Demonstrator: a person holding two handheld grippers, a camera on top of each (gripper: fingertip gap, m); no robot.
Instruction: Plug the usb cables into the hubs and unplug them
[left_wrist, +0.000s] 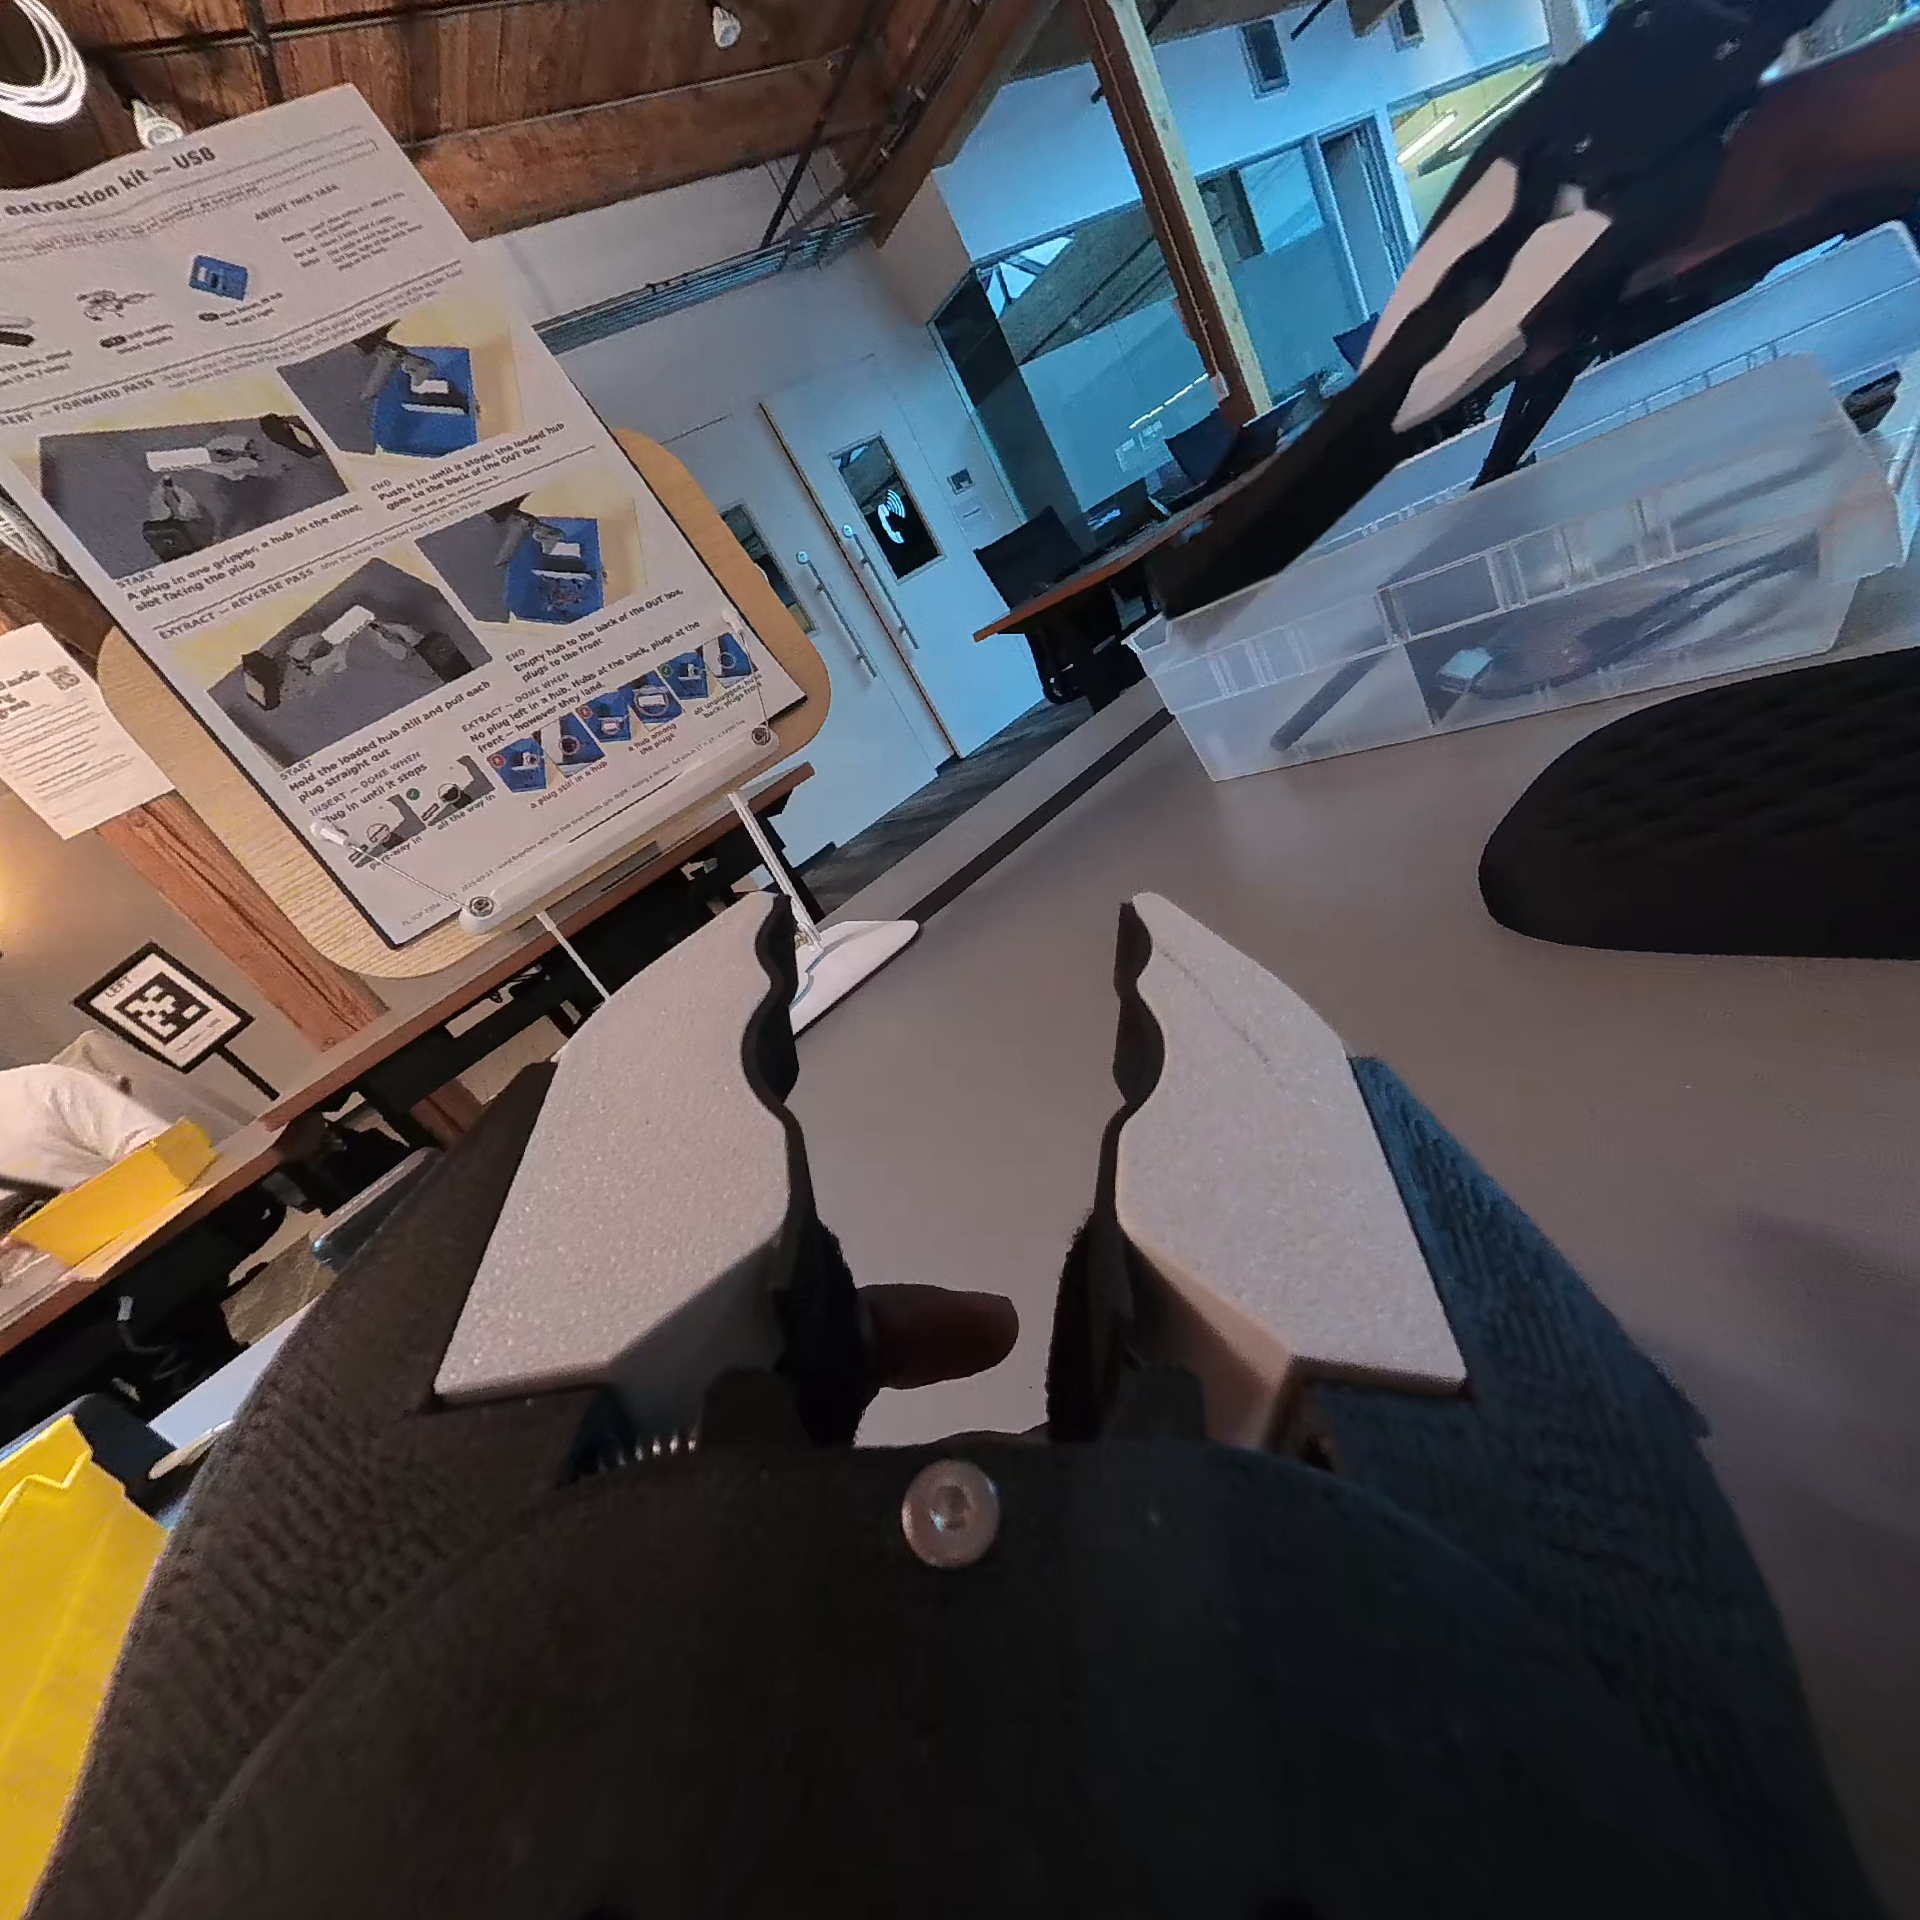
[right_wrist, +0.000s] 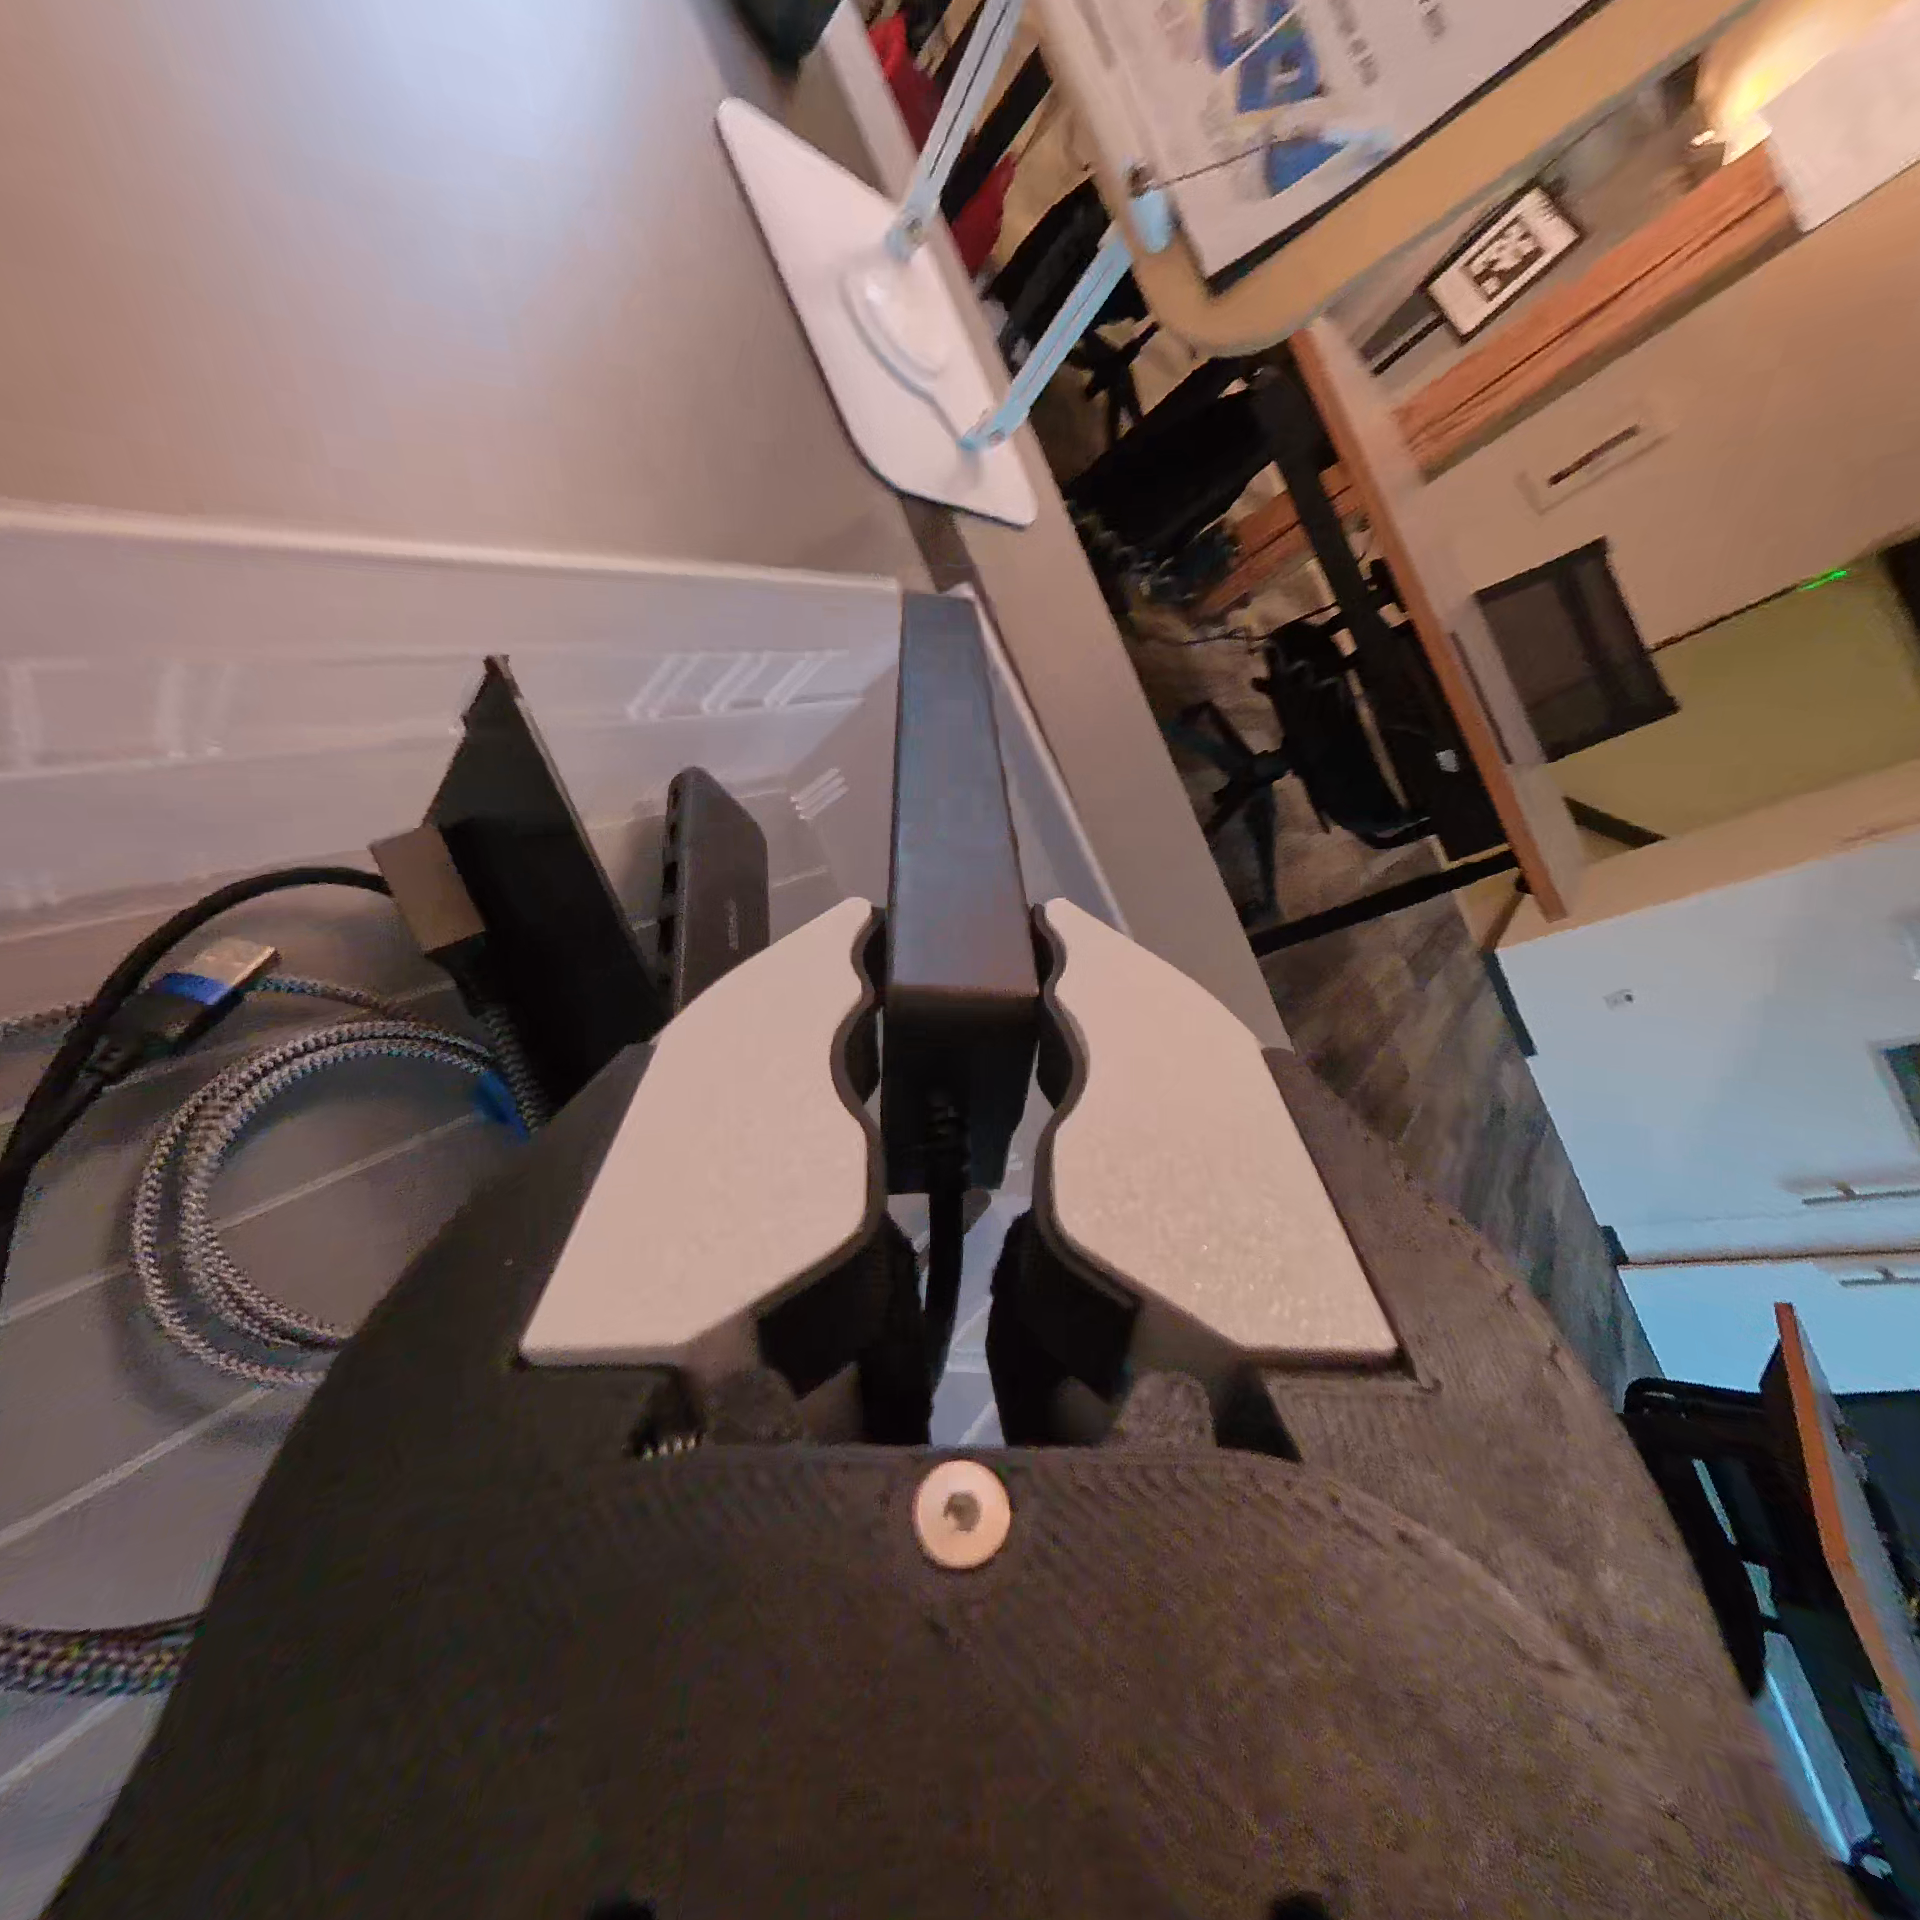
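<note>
Left wrist view: the left gripper (left_wrist: 951, 1023) hovers low over the grey tabletop (left_wrist: 1195, 987), its fingers (left_wrist: 665, 1143) apart with nothing between them. A fingertip of the person (left_wrist: 940, 1340) shows behind the gap. At far left an instruction sheet (left_wrist: 343, 520) leans on a white stand (left_wrist: 831, 961). At far right a clear plastic bin (left_wrist: 1558, 634) sits on the tabletop, and the right gripper (left_wrist: 1455, 343) reaches down into it from above. A black textured pad (left_wrist: 1714, 821) lies just near of the bin.

Right wrist view: inside the bin (right_wrist: 416, 623), at left, a braided USB cable (right_wrist: 208, 1174) lies coiled, with a blue-cored plug (right_wrist: 213, 977) above it. To its right, two dark hubs (right_wrist: 551, 894) stand tilted against the bin wall; one carries a plugged-in cable connector (right_wrist: 426, 899). At centre, the right gripper (right_wrist: 958, 966) has its fingers (right_wrist: 727, 1122) clamped on a long black USB hub (right_wrist: 951, 831), which points away toward the bin's far wall. A black cord (right_wrist: 940, 1226) leaves the hub's near end between the fingers. The stand base (right_wrist: 862, 312) rests on the tabletop beyond the bin.
</note>
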